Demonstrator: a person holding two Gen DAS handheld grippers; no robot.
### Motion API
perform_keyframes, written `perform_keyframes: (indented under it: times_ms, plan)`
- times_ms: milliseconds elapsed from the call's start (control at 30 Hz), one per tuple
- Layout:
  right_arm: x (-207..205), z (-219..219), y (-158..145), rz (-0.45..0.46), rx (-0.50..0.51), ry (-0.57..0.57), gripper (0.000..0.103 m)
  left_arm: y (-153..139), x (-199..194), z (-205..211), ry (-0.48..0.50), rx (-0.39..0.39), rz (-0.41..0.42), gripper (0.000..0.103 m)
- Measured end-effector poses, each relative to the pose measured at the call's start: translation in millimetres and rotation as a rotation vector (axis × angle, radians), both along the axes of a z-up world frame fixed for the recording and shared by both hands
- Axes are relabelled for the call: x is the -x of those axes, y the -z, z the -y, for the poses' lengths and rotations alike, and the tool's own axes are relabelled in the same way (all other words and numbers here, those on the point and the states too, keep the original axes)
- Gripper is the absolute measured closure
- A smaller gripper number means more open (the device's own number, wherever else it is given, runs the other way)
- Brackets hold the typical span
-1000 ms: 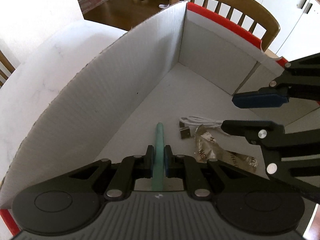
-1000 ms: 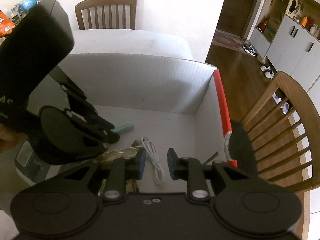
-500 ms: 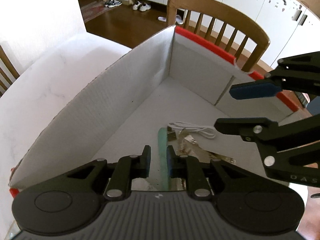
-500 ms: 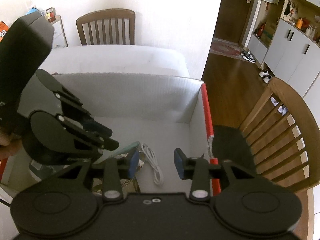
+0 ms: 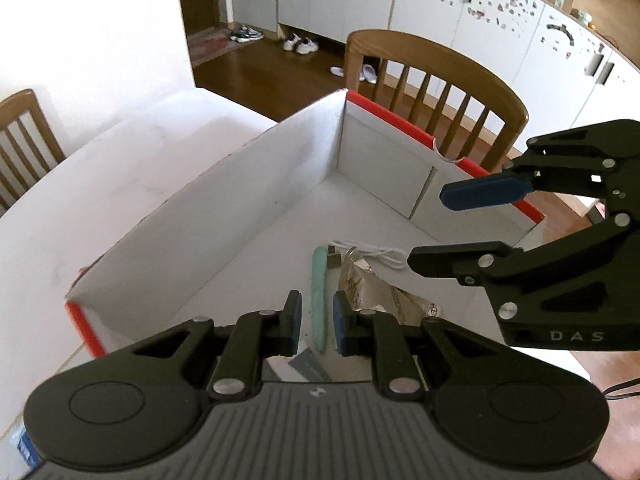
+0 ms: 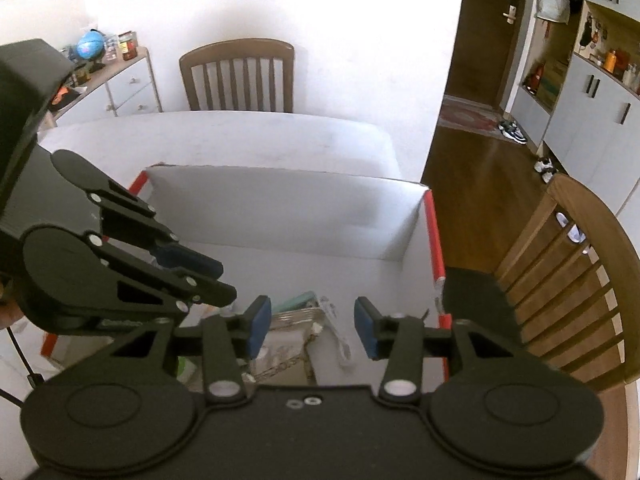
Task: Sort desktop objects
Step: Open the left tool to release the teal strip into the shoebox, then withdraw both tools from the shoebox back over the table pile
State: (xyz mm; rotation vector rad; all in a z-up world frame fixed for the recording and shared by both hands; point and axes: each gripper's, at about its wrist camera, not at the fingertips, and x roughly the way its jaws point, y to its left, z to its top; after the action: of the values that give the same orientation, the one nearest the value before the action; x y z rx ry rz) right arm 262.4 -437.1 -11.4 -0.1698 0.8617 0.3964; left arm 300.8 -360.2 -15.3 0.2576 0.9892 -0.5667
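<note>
A white cardboard box (image 5: pixel 200 232) with red edges stands on the white table. On its floor lie a teal stick (image 5: pixel 319 292), a white USB cable (image 5: pixel 372 254) and a crinkled foil wrapper (image 5: pixel 384 292). My left gripper (image 5: pixel 318 322) hovers above the stick with a narrow gap; its pads do not touch it. My right gripper (image 5: pixel 428 228) hangs over the wrapper and cable, its jaws opening with nothing between them. In the right wrist view, the right gripper (image 6: pixel 312 330) is above the wrapper (image 6: pixel 292 316), the cable (image 6: pixel 336 320) and the stick (image 6: pixel 298 300), with the left gripper (image 6: pixel 226 280) beside it.
A wooden chair (image 5: pixel 440 80) stands behind the box's far red edge, and another chair (image 6: pixel 236 76) is across the table (image 6: pixel 240 136). A drawer unit with clutter (image 6: pixel 120 76) is at the far left. White cabinets and shoes lie beyond on the wooden floor.
The left gripper let go of the teal stick, which now lies on the box floor. Both grippers rose away from the box, and the right jaws spread wider.
</note>
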Motion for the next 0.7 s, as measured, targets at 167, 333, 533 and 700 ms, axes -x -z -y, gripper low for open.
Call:
perform_keyframes:
  times_ms: [167, 333, 533, 700]
  plan:
    - [9.6, -1.0, -4.6, -0.004, -0.028, -0.029, 0.055, -9.2, 15.2, -10.3, -0.033, 0.021, 0.013, 0.088]
    - [18.6, -3.0, -5.4, -0.016, -0.043, -0.052, 0.052, -18.7, 32.3, -22.3, -0.054, 0.051, 0.025, 0.088]
    - [25.2, -6.4, -3.9, -0.019, -0.060, -0.064, 0.047, -29.8, 56.2, -37.1, -0.071, 0.076, 0.059, 0.088]
    - [30.5, -5.5, -3.8, -0.013, -0.074, -0.054, 0.041, -30.5, 68.9, -42.0, -0.073, 0.091, 0.057, 0.088]
